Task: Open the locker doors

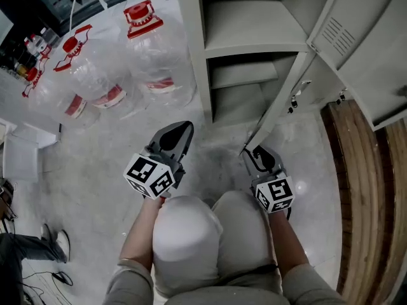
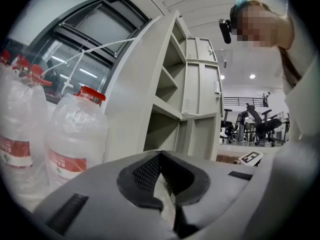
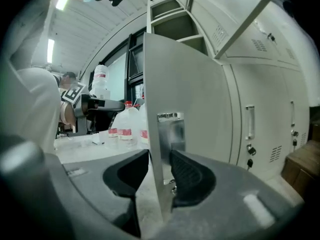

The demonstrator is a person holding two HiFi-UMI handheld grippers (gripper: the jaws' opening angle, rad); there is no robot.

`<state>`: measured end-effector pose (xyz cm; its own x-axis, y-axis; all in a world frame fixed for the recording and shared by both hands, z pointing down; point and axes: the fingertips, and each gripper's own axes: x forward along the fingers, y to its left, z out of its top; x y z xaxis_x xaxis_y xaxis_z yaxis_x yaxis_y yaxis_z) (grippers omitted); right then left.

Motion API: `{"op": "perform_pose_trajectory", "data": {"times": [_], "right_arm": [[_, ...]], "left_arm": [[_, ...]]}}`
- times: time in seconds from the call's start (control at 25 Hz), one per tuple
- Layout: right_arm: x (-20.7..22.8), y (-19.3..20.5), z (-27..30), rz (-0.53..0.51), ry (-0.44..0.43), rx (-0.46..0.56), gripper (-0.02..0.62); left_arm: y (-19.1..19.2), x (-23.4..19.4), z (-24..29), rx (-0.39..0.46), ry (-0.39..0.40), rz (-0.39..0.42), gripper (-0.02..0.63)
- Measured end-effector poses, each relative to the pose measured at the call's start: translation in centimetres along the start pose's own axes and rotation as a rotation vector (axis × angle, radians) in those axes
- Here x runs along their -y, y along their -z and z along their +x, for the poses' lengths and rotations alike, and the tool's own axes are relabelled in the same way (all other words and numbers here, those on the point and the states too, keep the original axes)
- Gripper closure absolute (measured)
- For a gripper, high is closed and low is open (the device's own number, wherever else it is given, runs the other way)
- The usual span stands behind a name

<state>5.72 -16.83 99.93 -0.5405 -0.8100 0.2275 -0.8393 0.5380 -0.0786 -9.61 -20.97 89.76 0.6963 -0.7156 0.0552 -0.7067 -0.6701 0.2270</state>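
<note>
The grey locker (image 1: 248, 24) stands ahead with its shelves showing. Its upper door (image 1: 362, 37) is swung open to the right. The lower door (image 1: 280, 100) also stands open, its free edge pointing at me. My right gripper (image 1: 254, 154) holds that edge low down. In the right gripper view the door (image 3: 185, 99) and its metal latch plate (image 3: 170, 129) sit between the pads of my right gripper (image 3: 160, 166), which press on both faces. My left gripper (image 1: 175, 137) hovers over the floor left of the locker, shut and empty; its pads meet in the left gripper view (image 2: 161, 171).
Several big water bottles (image 1: 156, 56) with red caps stand on the floor left of the locker, one close to the left gripper (image 2: 75, 139). Closed locker doors (image 3: 255, 109) with handles lie to the right. Wooden boards (image 1: 362, 189) run along the right. The person's knees (image 1: 203, 234) are below.
</note>
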Motion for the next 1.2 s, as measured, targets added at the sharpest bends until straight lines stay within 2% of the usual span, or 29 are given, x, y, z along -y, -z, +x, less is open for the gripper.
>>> {"op": "perform_pose_trajectory", "data": {"times": [0.52, 0.96, 1.2], "right_arm": [[5.7, 1.2, -7.7, -0.017, 0.132, 0.008, 0.453], [13.8, 2.2, -13.8, 0.014, 0.386, 0.005, 0.506], [17.1, 2.2, -14.8, 0.033, 0.477, 0.006, 0.508]], "left_arm": [[0.2, 3.6, 3.1, -0.017, 0.064, 0.037, 0.607], [0.6, 5.5, 4.8, -0.020, 0.102, 0.050, 0.607], [0.6, 5.8, 5.0, -0.018, 0.105, 0.052, 0.607]]}}
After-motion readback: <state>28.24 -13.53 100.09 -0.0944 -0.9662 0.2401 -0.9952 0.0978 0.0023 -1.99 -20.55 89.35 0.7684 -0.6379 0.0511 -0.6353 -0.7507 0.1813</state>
